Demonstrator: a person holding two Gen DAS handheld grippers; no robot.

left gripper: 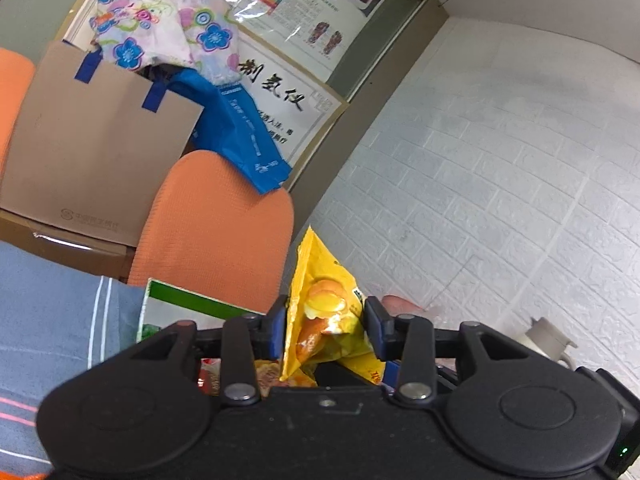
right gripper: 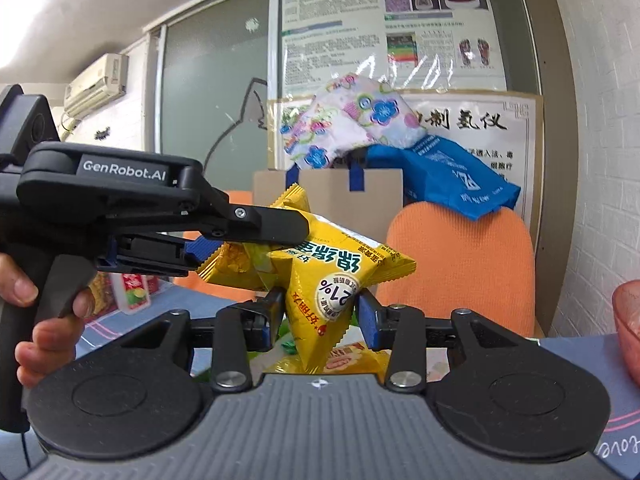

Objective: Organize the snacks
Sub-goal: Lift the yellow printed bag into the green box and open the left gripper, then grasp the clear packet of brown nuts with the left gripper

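Observation:
A yellow snack packet (right gripper: 320, 276) hangs in the air between both grippers. My right gripper (right gripper: 318, 314) is shut on its lower corner. My left gripper (right gripper: 256, 240) comes in from the left in the right wrist view and is shut on the packet's upper left end. In the left wrist view my left gripper (left gripper: 326, 328) has the same yellow packet (left gripper: 324, 300) squeezed between its blue pads. More snack packs (right gripper: 344, 360) lie below on the table, partly hidden by the gripper body.
A green and white box (left gripper: 176, 304) lies on the blue striped tablecloth (left gripper: 48, 320). Two orange chairs (right gripper: 460, 264) stand behind the table, with a cardboard box (left gripper: 92, 152) and a blue bag (right gripper: 452, 176) behind them. A pink plastic bowl (right gripper: 630, 328) is at the right edge.

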